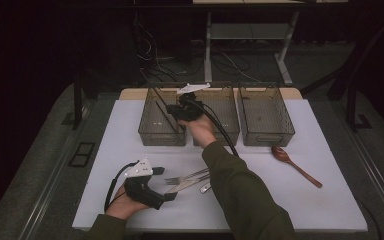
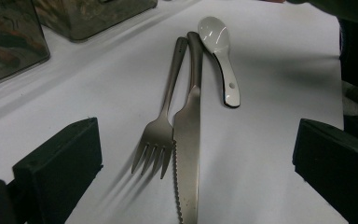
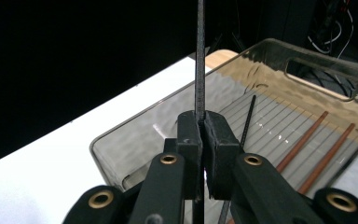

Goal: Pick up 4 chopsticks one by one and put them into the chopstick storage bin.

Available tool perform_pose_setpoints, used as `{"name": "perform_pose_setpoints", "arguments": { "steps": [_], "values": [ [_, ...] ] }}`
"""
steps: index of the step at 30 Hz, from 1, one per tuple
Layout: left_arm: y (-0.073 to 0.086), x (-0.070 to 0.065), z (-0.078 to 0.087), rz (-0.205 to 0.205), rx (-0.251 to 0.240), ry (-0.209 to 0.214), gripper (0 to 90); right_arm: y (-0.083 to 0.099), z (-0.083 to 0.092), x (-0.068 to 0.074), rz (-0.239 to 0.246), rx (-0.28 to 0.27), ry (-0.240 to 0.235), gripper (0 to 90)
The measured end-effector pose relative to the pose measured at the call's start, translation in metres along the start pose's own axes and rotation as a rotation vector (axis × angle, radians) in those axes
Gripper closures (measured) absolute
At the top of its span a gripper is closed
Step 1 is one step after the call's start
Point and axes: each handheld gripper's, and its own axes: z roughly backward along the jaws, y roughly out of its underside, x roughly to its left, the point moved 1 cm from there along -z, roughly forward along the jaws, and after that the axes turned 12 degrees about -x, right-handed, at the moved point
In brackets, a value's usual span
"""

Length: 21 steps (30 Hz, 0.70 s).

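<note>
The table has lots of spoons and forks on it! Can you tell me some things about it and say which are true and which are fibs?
1. The right gripper is shut on a thin black chopstick. True.
2. The left gripper is squeezing the fork. False: its jaws stand open, with the fork and the knife lying on the table between them.
3. A wooden spoon lies on the table to the right. True.
4. There are five bins on the table. False: three bins stand in a row.
5. The white spoon lies inside a bin. False: it lies on the table beside the knife.
</note>
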Motion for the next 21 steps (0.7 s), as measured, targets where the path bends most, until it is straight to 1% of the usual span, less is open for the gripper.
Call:
{"name": "perform_pose_setpoints", "arguments": {
  "steps": [1,3,5,10,12,16,17,18,19,21],
  "values": [
    [0.000,0.001,0.000,-0.008,-0.001,0.002,0.4,0.001,-0.004,0.000,-0.004,0.005,0.002,85.2],
    [0.000,0.000,0.000,-0.001,-0.002,0.002,0.5,0.005,-0.010,-0.001,-0.012,0.021,0.012,85.2],
    [0.000,0.000,0.000,-0.003,-0.003,0.003,0.4,0.010,-0.015,-0.002,-0.017,0.039,0.022,85.2],
    [0.000,0.000,0.000,-0.003,0.000,0.005,0.4,0.020,-0.021,-0.004,-0.034,0.089,0.043,85.2],
    [0.000,0.000,0.000,-0.003,0.000,0.006,0.5,0.021,-0.023,-0.003,-0.028,0.100,0.051,85.1],
    [0.000,-0.001,-0.001,-0.001,0.002,0.006,0.5,0.025,-0.025,-0.002,-0.020,0.145,0.063,84.6],
    [0.000,-0.001,-0.001,-0.001,0.002,0.006,0.5,0.026,-0.025,-0.002,-0.012,0.148,0.066,84.3],
    [0.000,-0.001,-0.001,-0.001,0.002,0.006,0.5,0.025,-0.025,-0.002,-0.012,0.148,0.067,82.8],
    [0.000,0.000,-0.001,-0.002,0.002,0.006,0.4,0.025,-0.025,-0.001,-0.016,0.149,0.070,77.1],
    [0.000,0.000,-0.001,-0.004,0.002,0.007,0.5,0.024,-0.024,-0.001,-0.018,0.145,0.066,70.8]
  ]
}}
